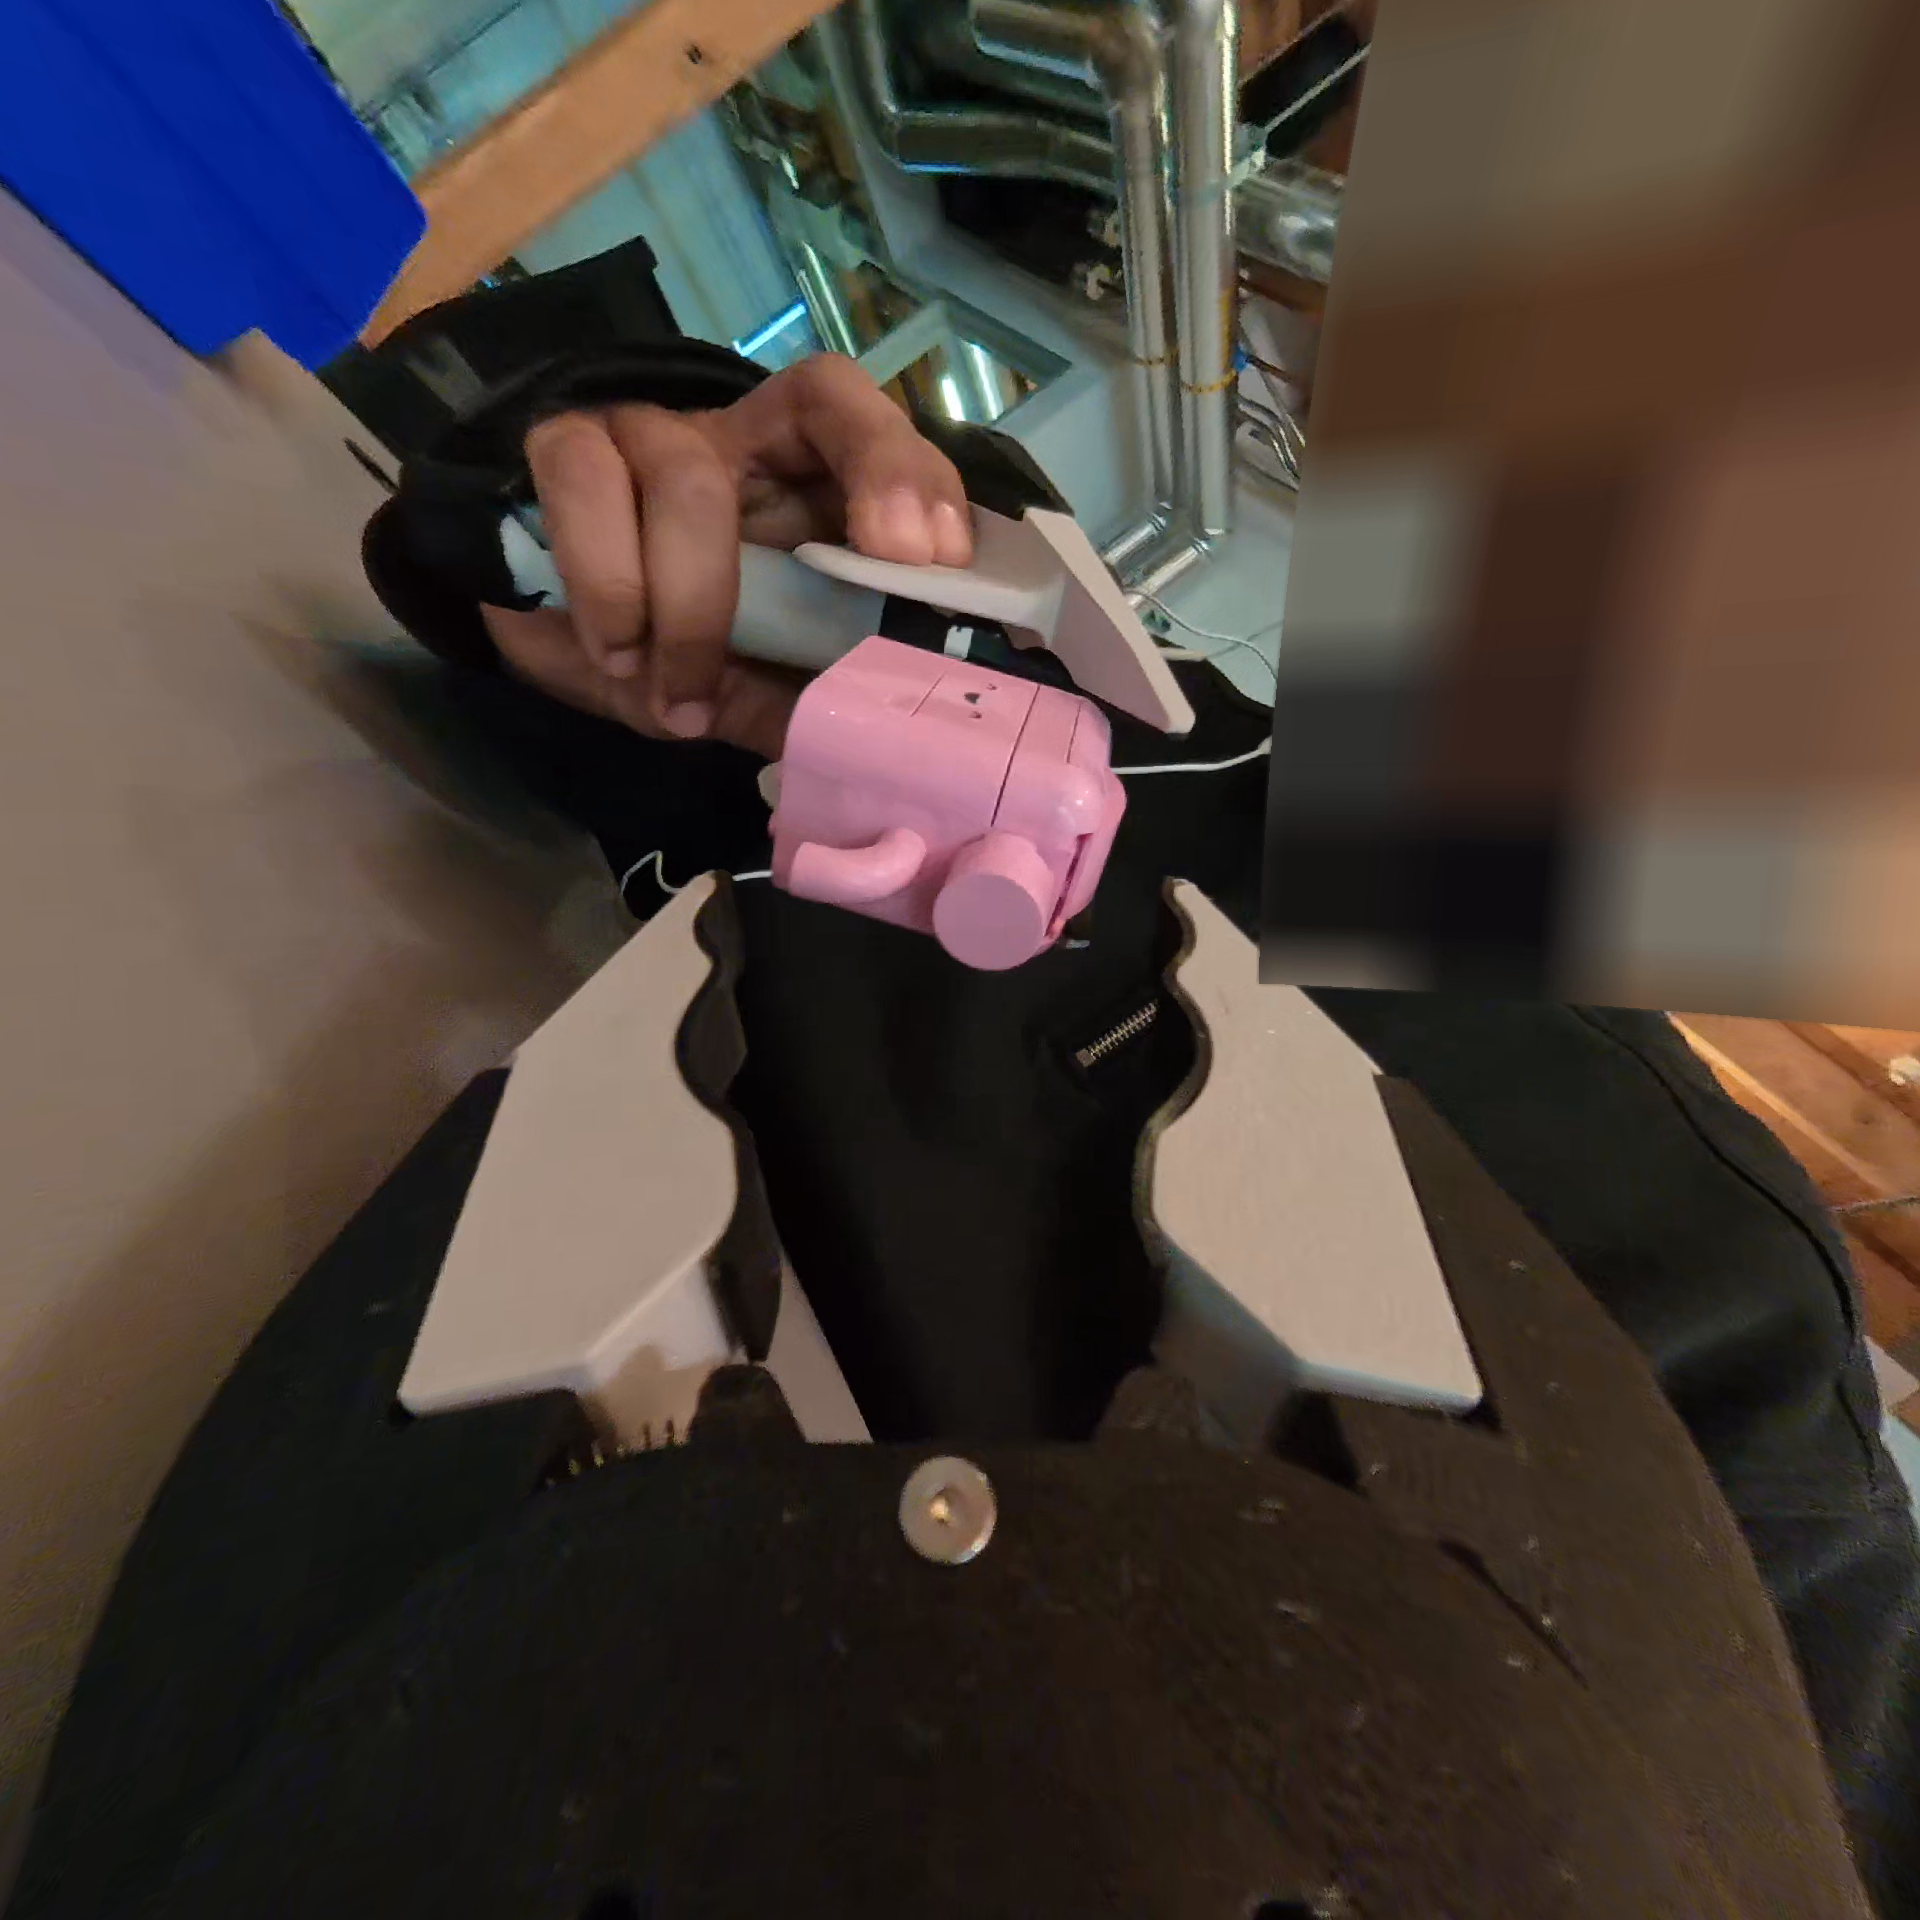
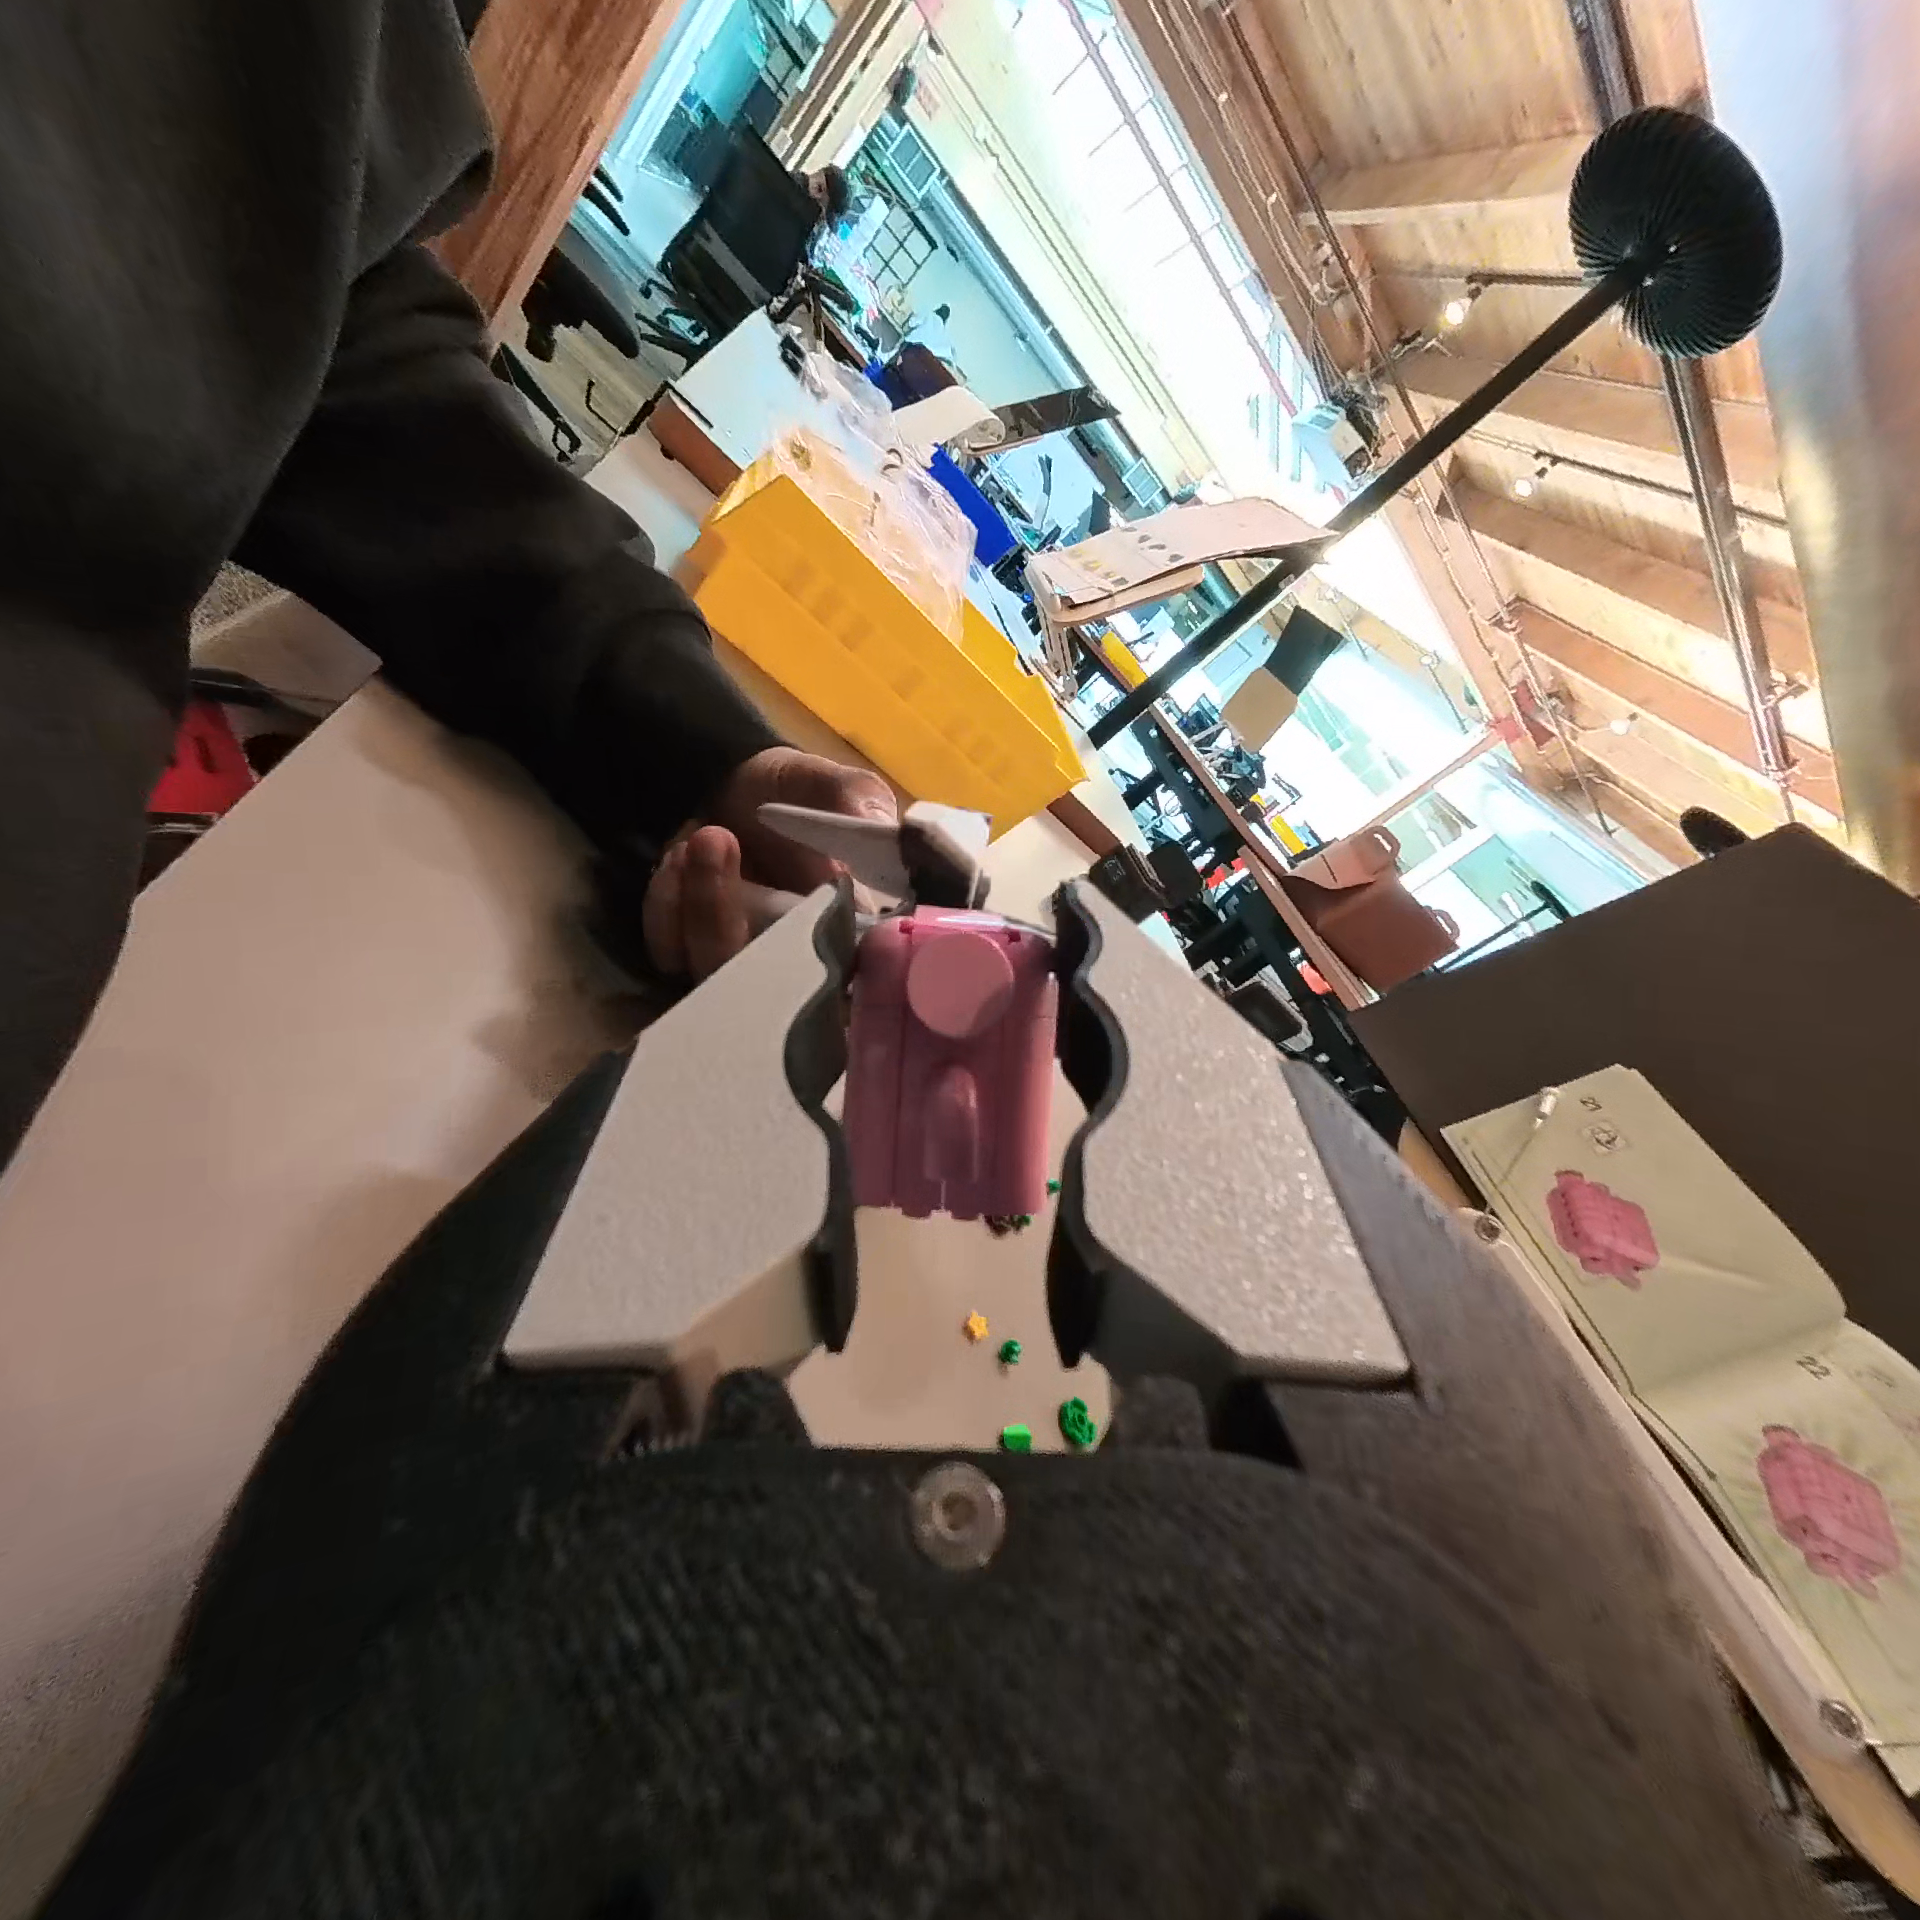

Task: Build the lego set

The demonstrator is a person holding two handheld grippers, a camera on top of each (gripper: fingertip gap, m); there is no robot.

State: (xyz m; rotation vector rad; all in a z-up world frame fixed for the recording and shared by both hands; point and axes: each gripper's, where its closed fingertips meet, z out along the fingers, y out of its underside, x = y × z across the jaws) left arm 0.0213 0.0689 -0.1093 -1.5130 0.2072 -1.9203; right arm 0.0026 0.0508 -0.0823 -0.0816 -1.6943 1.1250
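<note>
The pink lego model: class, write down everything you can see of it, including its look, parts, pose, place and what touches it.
The pink lego model is a blocky, glossy plastic body with seams between its bricks, a round cylindrical peg and a curved hook-like piece on one face, and tiny dark marks on another. It is held in the air above the white table, clamped between the fingers of the right gripper. In the left wrist view the model hangs just beyond the open left gripper, which does not touch it.

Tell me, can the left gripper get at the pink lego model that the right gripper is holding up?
Probably yes. The left gripper is open and empty, and the pink lego model hangs just past its fingertips with nothing between them. The right gripper clamps the model's sides, leaving the round peg end exposed.
</note>
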